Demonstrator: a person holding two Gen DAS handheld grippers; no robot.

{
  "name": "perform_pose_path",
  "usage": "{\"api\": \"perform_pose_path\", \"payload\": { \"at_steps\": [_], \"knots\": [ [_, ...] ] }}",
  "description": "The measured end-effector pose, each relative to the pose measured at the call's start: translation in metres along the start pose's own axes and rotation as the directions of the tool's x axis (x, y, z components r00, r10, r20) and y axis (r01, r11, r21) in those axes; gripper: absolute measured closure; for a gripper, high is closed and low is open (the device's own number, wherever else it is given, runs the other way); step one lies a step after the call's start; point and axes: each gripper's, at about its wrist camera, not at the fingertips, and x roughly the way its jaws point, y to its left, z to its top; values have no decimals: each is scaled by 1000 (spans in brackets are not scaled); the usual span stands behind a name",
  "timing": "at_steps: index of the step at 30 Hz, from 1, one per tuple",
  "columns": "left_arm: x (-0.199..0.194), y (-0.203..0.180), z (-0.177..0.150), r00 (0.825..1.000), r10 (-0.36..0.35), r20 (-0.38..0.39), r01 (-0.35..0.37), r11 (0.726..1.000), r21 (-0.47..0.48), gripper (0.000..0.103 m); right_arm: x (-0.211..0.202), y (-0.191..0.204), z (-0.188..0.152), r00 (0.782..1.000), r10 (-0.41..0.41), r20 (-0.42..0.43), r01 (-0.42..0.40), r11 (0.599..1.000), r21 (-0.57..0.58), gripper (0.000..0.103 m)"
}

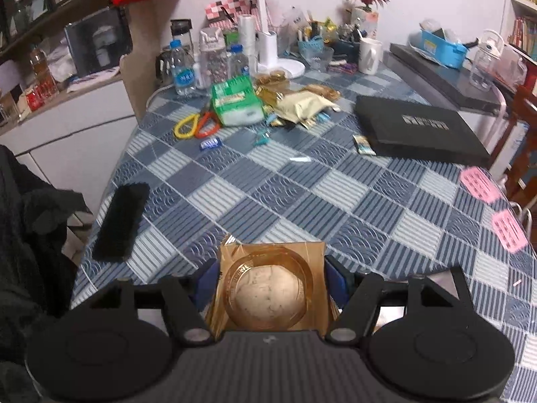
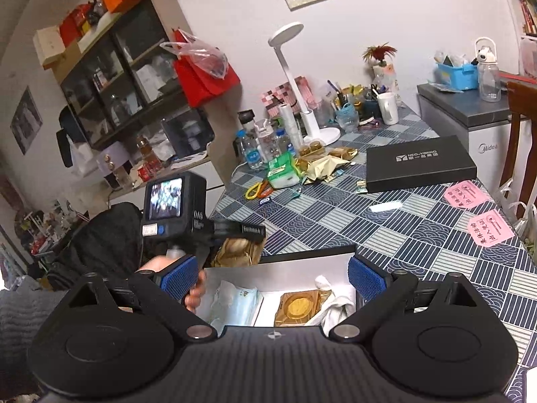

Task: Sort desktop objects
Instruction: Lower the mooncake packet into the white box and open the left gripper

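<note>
clearly the left gripper (image 1: 272, 288) pinches a gold-wrapped mooncake (image 1: 271, 297) by its slippery film edges, just over the near table edge beside the open box (image 2: 235, 270) — a loose squeeze could drop it short. right gripper (image 2: 272, 280) hangs spread and empty over that box, where another pastry (image 2: 298, 309) lies — collision risk. farther off, snack clutter (image 1: 295, 100) waits.

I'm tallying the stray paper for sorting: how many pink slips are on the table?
2. Both lie flat at the table's right edge: one pink slip just in front of the black box, the second slip nearer the camera. Others may be hidden.
</note>
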Motion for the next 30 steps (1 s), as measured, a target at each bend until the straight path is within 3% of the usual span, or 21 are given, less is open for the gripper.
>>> {"api": "perform_pose_path", "payload": {
  "at_steps": [8, 16, 30],
  "knots": [
    [-3, -14, -27, 999, -26, -33, 26, 1000, -8, 24, -4, -9, 1, 1000, 8, 3, -8, 1000, 3, 6],
    [2, -56, -47, 991, -106, -87, 108, 994, 19, 24, -4, -20, 1, 1000, -2, 3, 2, 1000, 19, 6],
    [49, -115, -43, 980, -126, -157, 133, 990, 35, 23, -13, -45, -3, 998, -64, 16, 63, 995, 72, 6]
  ]
}}
